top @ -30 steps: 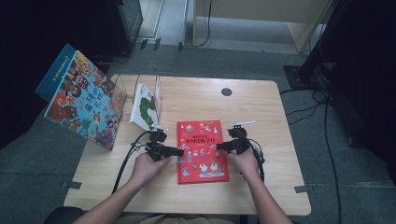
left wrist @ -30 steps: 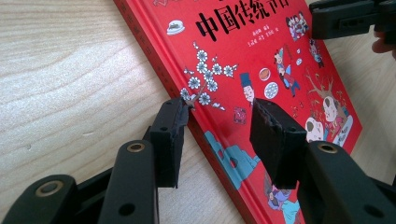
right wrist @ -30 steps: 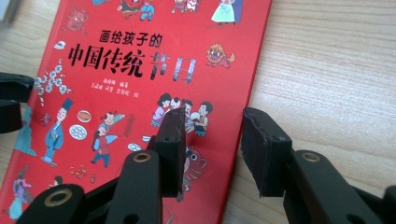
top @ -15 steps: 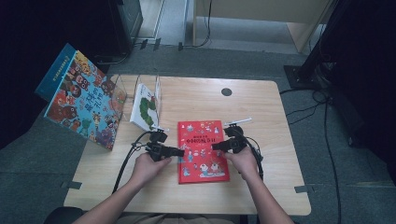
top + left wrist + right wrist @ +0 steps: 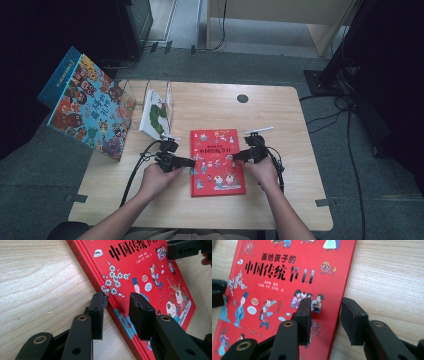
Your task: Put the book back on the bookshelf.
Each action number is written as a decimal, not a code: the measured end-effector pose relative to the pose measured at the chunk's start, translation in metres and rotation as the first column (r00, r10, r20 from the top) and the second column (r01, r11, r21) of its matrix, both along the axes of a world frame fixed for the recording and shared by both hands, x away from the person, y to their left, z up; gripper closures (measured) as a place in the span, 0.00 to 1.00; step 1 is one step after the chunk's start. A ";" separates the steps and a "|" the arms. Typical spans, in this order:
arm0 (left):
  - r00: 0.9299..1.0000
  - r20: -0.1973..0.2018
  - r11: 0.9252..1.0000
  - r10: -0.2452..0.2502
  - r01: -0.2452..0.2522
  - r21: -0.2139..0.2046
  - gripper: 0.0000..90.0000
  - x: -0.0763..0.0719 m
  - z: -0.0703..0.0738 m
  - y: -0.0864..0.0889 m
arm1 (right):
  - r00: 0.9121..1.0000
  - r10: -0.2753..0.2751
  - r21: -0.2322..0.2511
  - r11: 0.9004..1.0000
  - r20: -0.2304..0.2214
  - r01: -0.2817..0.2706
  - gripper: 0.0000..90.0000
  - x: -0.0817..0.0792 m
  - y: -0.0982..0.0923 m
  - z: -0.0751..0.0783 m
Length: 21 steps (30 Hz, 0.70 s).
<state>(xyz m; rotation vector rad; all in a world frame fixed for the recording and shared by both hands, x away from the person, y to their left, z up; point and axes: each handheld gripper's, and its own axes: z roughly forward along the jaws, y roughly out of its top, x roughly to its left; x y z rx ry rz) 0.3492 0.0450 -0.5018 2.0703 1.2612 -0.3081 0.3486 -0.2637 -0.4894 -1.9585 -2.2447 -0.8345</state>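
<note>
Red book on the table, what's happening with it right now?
A person holds a claw in each hand at the red book, which lies flat on the table. The left claw straddles the book's spine edge, and its jaws have just been closing, not yet pressing. The right claw straddles the opposite edge, jaws open. The book isn't lifted.

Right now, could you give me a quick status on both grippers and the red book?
Left gripper closing astride red book spine, no grip. Right gripper open astride opposite edge. Nothing in the way.
</note>
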 end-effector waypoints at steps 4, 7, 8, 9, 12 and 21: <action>1.000 0.019 1.000 -0.001 0.001 0.019 0.77 -0.001 0.000 -0.001 | 1.000 -0.021 -0.002 1.000 -0.021 0.021 0.68 0.001 0.002 0.001; 1.000 0.010 1.000 0.002 -0.002 0.014 0.78 0.000 0.000 0.000 | 0.997 -0.050 0.015 0.999 -0.056 0.051 0.69 0.003 0.001 0.001; 1.000 0.012 1.000 0.003 -0.003 0.015 0.78 0.000 0.000 0.000 | 0.997 -0.049 0.011 0.999 -0.061 0.050 0.69 0.003 0.002 0.002; 1.000 0.012 1.000 0.004 -0.004 0.015 0.78 0.000 0.000 0.000 | 0.997 -0.049 0.010 0.999 -0.065 0.050 0.69 0.004 0.002 0.002; 1.000 0.011 1.000 0.007 -0.007 0.013 0.76 0.000 0.000 0.000 | 0.995 -0.050 0.005 0.999 -0.082 0.051 0.69 0.005 0.002 0.004; 1.000 0.013 1.000 0.003 -0.003 0.010 0.75 0.000 0.000 -0.001 | 0.995 -0.039 -0.002 0.999 -0.094 0.039 0.70 0.005 0.003 0.009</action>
